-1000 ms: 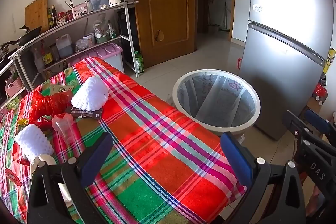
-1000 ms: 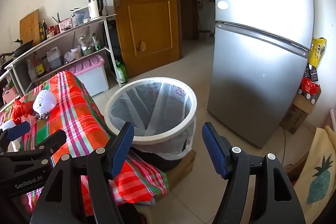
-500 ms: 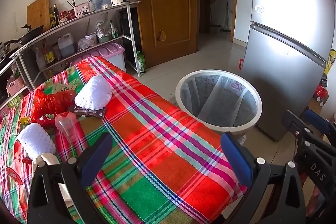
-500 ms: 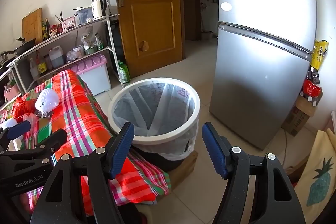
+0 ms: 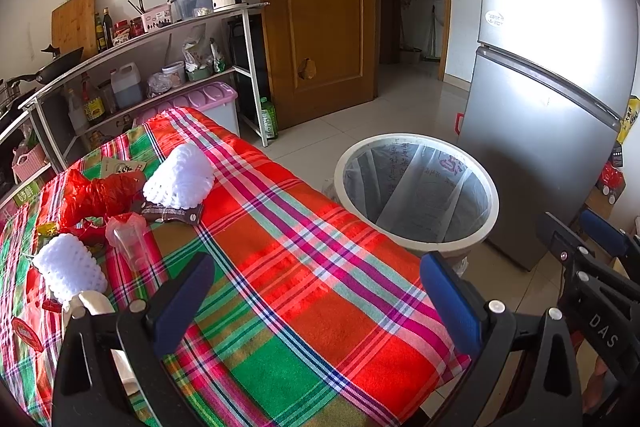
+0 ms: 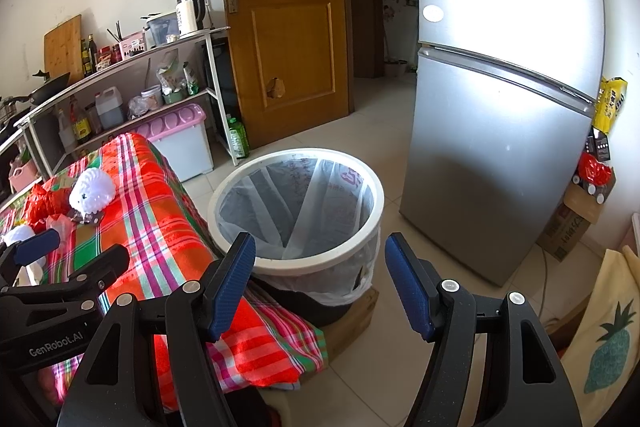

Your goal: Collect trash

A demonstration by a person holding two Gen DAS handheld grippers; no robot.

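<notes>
- Left gripper [image 5: 316,291] hung over the plaid cloth [image 5: 304,267] on the counter, jaws spread wide, nothing between them.
- Right gripper [image 6: 320,275] hung just off the counter's end, above the floor beside the bin [image 6: 298,211]; jaws apart, empty.
- Trash lay bunched at the counter's far left: two white foam nets [image 5: 180,177] [image 5: 68,267], a red bag [image 5: 96,193], a dark wrapper [image 5: 170,215], a clear cup [image 5: 130,239] on its side.
- The near net rested on the wrapper; the cup lay between the wrapper and the far net.
- The bin stood on the floor against the counter's end, lined with a clear bag; nothing could be seen inside.
- A grey fridge [image 6: 500,107] stood just behind the bin, a wooden door [image 6: 288,27] beyond.
</notes>
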